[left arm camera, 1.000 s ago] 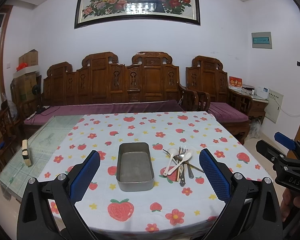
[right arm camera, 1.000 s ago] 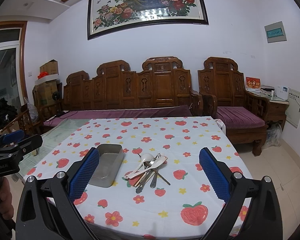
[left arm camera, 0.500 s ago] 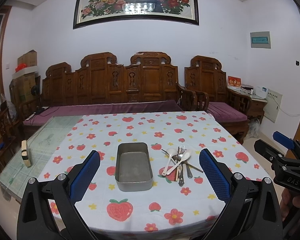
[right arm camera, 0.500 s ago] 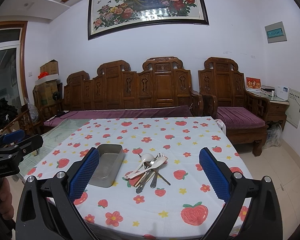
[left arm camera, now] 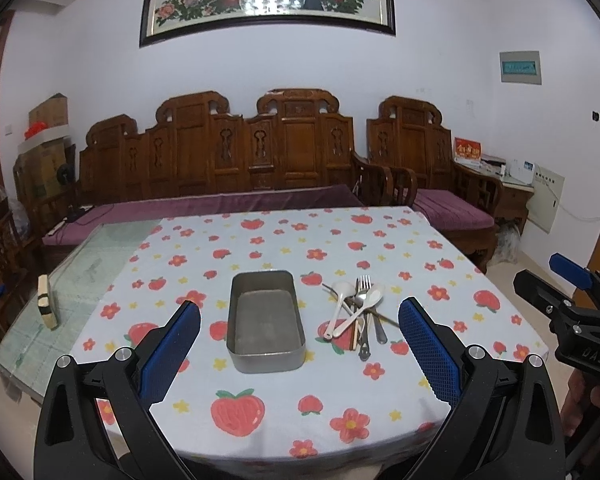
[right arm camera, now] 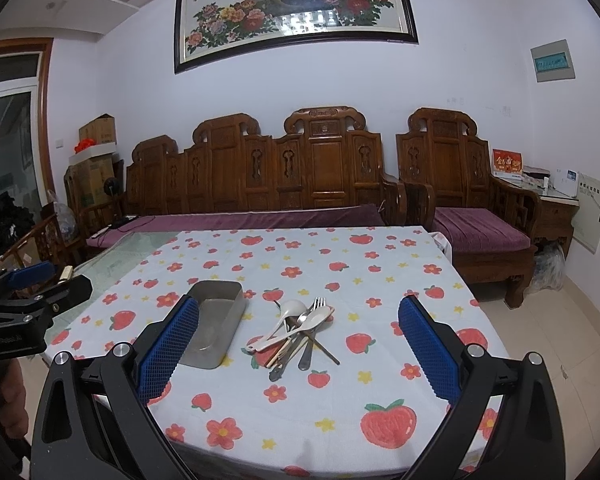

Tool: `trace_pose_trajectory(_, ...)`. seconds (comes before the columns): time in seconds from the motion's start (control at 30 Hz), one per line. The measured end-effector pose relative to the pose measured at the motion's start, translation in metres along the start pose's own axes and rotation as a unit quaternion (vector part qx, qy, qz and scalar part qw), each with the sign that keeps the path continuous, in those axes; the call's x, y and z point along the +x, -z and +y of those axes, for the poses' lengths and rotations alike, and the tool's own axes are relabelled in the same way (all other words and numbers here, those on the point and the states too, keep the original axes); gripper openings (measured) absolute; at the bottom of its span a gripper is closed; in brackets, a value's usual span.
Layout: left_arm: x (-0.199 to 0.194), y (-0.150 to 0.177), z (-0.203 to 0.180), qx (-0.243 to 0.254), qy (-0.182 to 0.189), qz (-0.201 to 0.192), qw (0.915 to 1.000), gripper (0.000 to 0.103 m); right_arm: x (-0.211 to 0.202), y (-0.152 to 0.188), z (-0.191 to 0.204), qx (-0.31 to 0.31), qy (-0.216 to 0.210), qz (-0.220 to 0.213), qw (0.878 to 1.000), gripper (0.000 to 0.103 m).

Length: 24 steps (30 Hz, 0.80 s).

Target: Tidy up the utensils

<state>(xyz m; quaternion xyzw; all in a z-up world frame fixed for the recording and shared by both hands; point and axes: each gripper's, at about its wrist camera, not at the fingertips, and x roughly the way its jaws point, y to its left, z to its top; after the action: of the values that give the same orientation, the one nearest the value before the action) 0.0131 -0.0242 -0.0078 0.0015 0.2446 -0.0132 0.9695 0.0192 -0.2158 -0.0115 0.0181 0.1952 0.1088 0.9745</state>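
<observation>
Left wrist view only: a small tan block [left arm camera: 46,302] with a dark band, on the glass table edge at 9 o'clock of the metal tray [left arm camera: 265,320], plus the right gripper [left arm camera: 556,292] at 3 o'clock with a hand [left arm camera: 592,404] under it. Right wrist view only: a doorway [right arm camera: 8,140] at far left and the left gripper [right arm camera: 32,280] at 9 o'clock. Left gripper: blue pads spread wide, holding nothing, above the near table edge. Right gripper: same, pads wide apart, nothing between. Tray sits on the strawberry-print tablecloth [left arm camera: 340,248], nothing inside it. Utensil pile [left arm camera: 358,312] lies just beside the tray at its 3 o'clock, apart from it: 2 white spoons [right arm camera: 300,322], 1 fork [right arm camera: 318,305], darker metal pieces and chopsticks crossed beneath.
</observation>
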Motion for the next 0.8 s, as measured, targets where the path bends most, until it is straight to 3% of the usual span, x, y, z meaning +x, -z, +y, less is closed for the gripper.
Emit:
trace_pose_trajectory(0.57, 0.064, 0.029, -0.002, 0.026, 0.019, 0.086, 0.9958, 0.096, 0.048, 0.028, -0.016, -0.003, -0.002, 0.034, 0.999, 0.100)
trace_pose_trajectory(0.8, 0.092, 0.036, -0.003, 0.034, 0.051, 0.107, 0.9924, 0.096, 0.073, 0.040, -0.025, -0.005, -0.008, 0.050, 0.999, 0.100)
